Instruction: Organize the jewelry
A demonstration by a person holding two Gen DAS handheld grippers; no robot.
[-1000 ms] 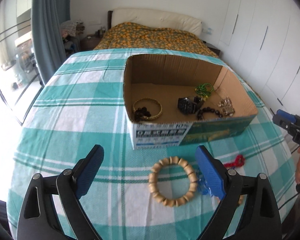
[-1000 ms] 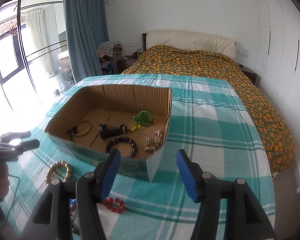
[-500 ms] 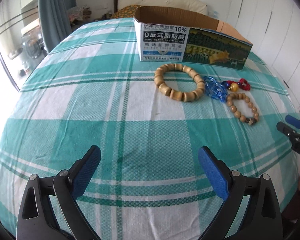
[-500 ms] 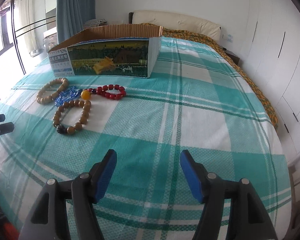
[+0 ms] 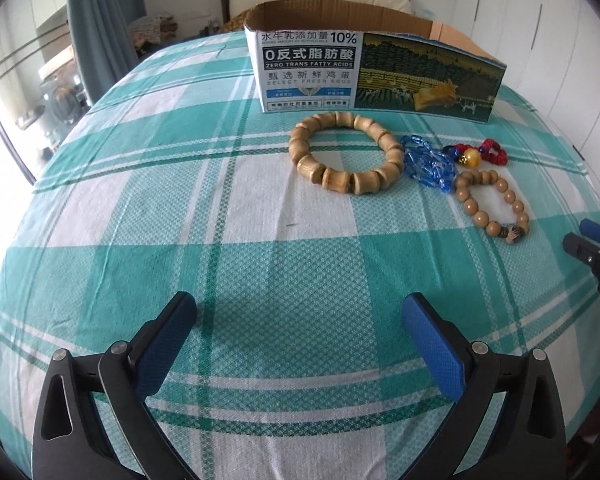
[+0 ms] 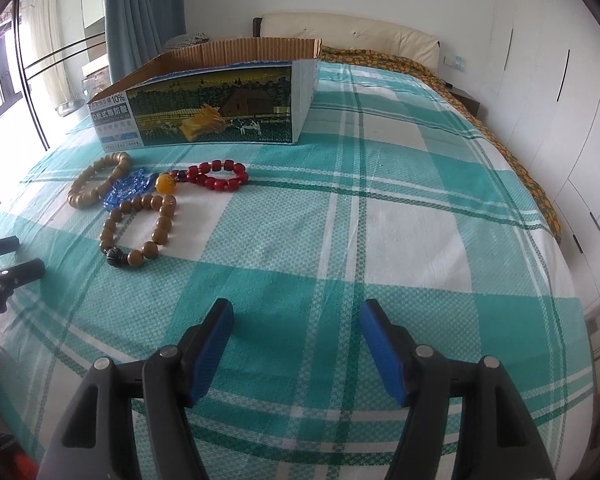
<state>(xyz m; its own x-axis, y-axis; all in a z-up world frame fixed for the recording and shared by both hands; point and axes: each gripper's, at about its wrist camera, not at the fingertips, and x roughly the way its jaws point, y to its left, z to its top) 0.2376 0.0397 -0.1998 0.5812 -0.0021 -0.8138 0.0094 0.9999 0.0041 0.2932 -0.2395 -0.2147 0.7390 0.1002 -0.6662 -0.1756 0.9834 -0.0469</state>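
Note:
Several bracelets lie on the green checked cloth in front of an open cardboard box [image 5: 376,76] [image 6: 212,108]. They are a chunky wooden bracelet [image 5: 332,178] [image 6: 80,196], a blue crystal one [image 5: 426,164] [image 6: 126,190], a red bead one [image 5: 494,152] [image 6: 220,182] with a yellow bead, and a round brown bead one [image 5: 472,204] [image 6: 162,224]. My left gripper [image 5: 300,304] hovers low over the cloth, well short of them, its jaws opening with nothing between. My right gripper [image 6: 297,308] is open and empty, to the right of the bracelets.
The checked cloth [image 5: 260,220] covers a round-looking table. A bed with an orange floral cover [image 6: 380,58] stands behind it. White wardrobe doors [image 6: 560,120] line the right side. A blue curtain [image 5: 100,20] and a window are on the left.
Both grippers have dropped low and drawn back from the box, so its printed side shows instead of its inside. The left jaws stand slightly wider.

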